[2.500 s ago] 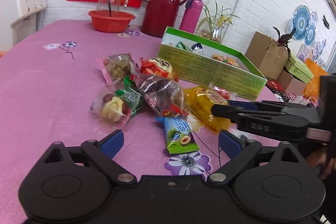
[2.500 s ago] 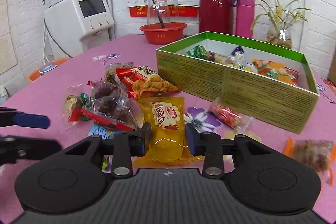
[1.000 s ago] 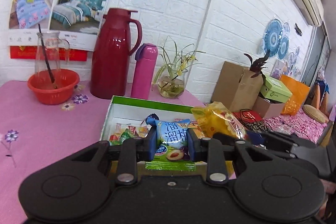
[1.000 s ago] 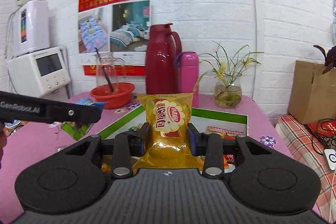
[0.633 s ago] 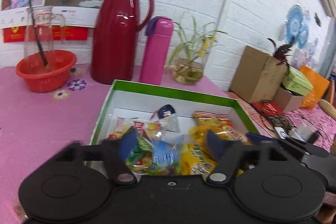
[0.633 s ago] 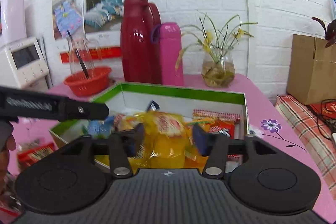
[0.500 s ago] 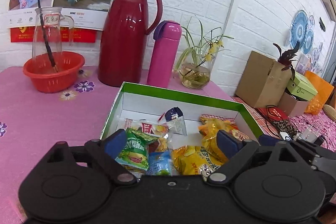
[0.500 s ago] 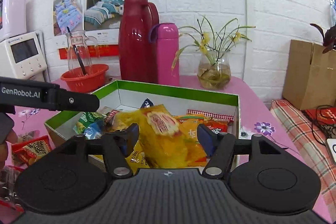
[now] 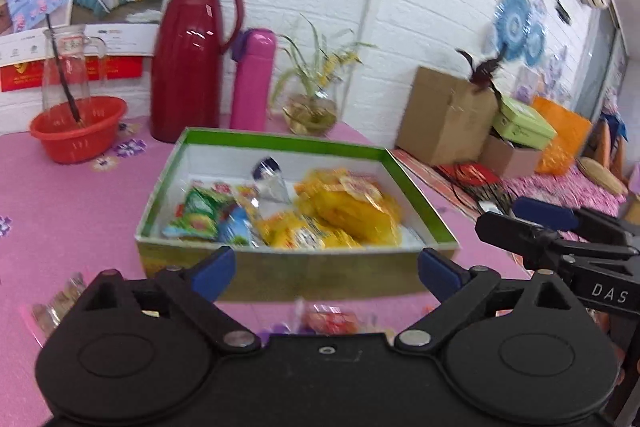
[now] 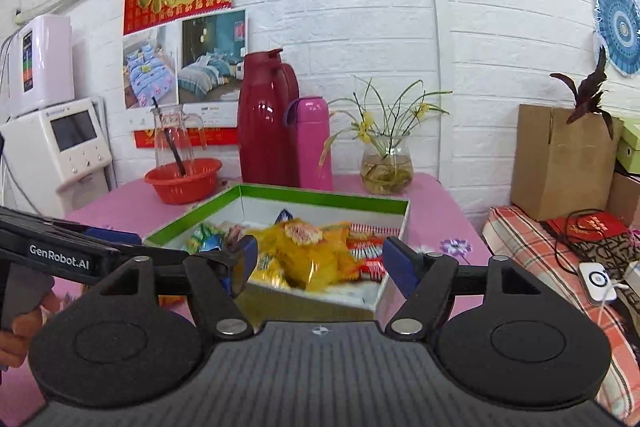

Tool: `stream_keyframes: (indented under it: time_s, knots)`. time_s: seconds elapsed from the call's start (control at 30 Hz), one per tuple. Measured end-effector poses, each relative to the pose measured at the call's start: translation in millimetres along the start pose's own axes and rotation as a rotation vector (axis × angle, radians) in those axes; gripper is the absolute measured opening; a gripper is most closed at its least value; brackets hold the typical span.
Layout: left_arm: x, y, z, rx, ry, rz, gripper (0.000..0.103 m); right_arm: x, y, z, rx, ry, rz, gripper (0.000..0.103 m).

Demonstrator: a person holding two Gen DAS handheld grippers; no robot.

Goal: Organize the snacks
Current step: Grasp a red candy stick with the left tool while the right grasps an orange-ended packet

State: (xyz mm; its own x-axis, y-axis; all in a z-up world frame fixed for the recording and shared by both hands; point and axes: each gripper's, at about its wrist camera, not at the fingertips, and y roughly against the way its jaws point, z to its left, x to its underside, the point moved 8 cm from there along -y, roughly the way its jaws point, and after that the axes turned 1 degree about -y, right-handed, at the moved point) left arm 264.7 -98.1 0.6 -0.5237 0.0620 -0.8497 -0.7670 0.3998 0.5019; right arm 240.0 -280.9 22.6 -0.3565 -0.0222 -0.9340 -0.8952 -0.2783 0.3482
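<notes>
A green-rimmed cardboard box (image 9: 280,141) stands on the pink table and holds several snack packets. Among them are a yellow packet (image 9: 352,205) and a blue packet (image 9: 238,227). My left gripper (image 9: 326,273) is open and empty, just in front of the box's near wall. My right gripper (image 10: 320,261) is open and empty above the box's near side (image 10: 320,303). The yellow packet (image 10: 308,247) lies in the box below it. The right gripper also shows at the right of the left wrist view (image 9: 560,231).
A red thermos (image 9: 190,55), a pink bottle (image 9: 252,79), a glass vase with a plant (image 9: 310,113) and a red bowl holding a glass jug (image 9: 78,133) stand behind the box. Loose snack packets (image 9: 328,321) lie on the table in front of it.
Both grippers opened and dropped their packets into the box: the left its blue one, the right its yellow one. Both have since pulled back from the box.
</notes>
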Motion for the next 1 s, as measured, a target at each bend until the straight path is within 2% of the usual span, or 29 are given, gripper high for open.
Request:
stream_keyframes:
  time_s: [0.13,0.3,0.43,0.6,0.73,0.8,0.83,0.87,0.9,0.97,1.0]
  knots:
    - [18.5,-14.2,-9.5,-0.011,-0.042,0.05,0.103,30.1,1.4,-6.8,0.034,0.053,0.08,0.103]
    - [35.0,-41.3,-15.3,-0.025,-0.074,0.112,0.103,60.3,-13.5,-18.2,0.061,0.034,0.194,0.103]
    - [44.3,-61.9,-16.9,-0.067,-0.136,0.144,0.103,70.2,-23.9,-24.2,0.08,-0.006,0.234,0.103]
    - [51.5,-81.3,-11.2,-0.075,-0.137,0.175,0.103,80.4,-33.7,-27.2,0.041,-0.063,0.284,0.103]
    - [55.0,-88.8,-5.1,-0.079,-0.131,0.19,0.103,83.8,-34.1,-25.9,0.017,-0.071,0.288,0.093]
    - [55.0,-89.5,-5.2,-0.082,-0.133,0.185,0.103,84.0,-34.2,-25.3,0.017,-0.066,0.284,0.093]
    - [54.4,-90.1,-5.9,-0.082,-0.134,0.182,0.099,83.9,-34.2,-25.1,0.017,-0.065,0.282,0.091]
    - [53.8,-90.3,-6.8,-0.078,-0.14,0.177,0.091,83.8,-33.7,-25.1,0.018,-0.067,0.281,0.089]
    - [53.1,-90.4,-8.6,-0.079,-0.152,0.172,0.073,84.0,-32.5,-24.5,0.015,-0.072,0.282,0.087]
    - [52.9,-89.5,-10.4,-0.071,-0.16,0.166,0.059,83.5,-29.2,-23.6,0.012,-0.075,0.281,0.081]
    - [52.8,-88.6,-10.3,-0.067,-0.154,0.165,0.056,83.4,-26.8,-22.9,0.007,-0.071,0.279,0.079]
